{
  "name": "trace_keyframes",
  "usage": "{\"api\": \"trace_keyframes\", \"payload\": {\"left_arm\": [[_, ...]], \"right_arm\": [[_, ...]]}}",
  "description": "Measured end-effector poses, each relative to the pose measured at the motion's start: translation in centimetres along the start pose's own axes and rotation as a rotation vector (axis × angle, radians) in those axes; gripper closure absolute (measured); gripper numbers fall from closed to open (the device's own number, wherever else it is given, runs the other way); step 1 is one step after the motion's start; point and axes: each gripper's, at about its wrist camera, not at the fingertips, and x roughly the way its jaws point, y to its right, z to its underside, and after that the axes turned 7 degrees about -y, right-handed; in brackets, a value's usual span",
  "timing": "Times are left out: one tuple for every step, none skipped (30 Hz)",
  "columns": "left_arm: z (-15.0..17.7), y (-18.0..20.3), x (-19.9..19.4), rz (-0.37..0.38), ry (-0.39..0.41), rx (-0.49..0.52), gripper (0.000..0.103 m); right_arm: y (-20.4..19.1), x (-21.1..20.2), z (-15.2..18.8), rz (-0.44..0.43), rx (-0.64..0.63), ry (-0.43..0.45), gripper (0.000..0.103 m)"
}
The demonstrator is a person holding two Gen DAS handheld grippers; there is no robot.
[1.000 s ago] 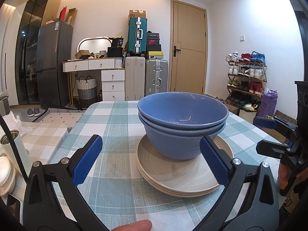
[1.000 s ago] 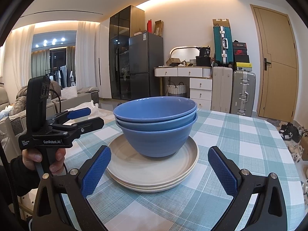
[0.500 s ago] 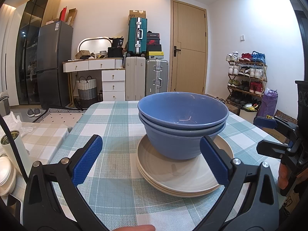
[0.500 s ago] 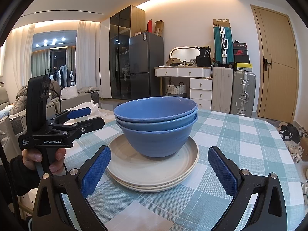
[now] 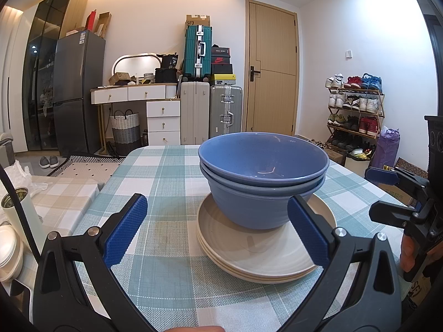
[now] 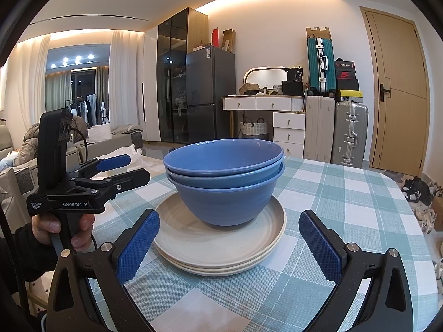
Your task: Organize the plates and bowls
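Left wrist view: the blue bowls (image 5: 263, 182), nested and standing on the stacked beige plates (image 5: 265, 251), lie straight ahead of the left claw (image 5: 216, 229) and slightly toward its right finger, on the checked bench (image 5: 160, 182). The claw is released, level and empty.

Right wrist view: the same stack sits dead ahead of the right claw (image 6: 229, 246), between its spread fingers but short of them. It too is released. Both claws look about equally near.
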Motion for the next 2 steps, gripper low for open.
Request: {"api": "trace_keyframes", "payload": {"left_arm": [[-0.01,0.14,-0.14,-0.001,0.000,0.001,0.002],[0.03,0.00,0.02,0.000,0.000,0.000,0.002]], "right_arm": [[0.01,-0.02,0.00,0.001,0.000,0.000,0.001],[0.01,-0.02,0.00,0.000,0.000,0.001,0.001]]}}
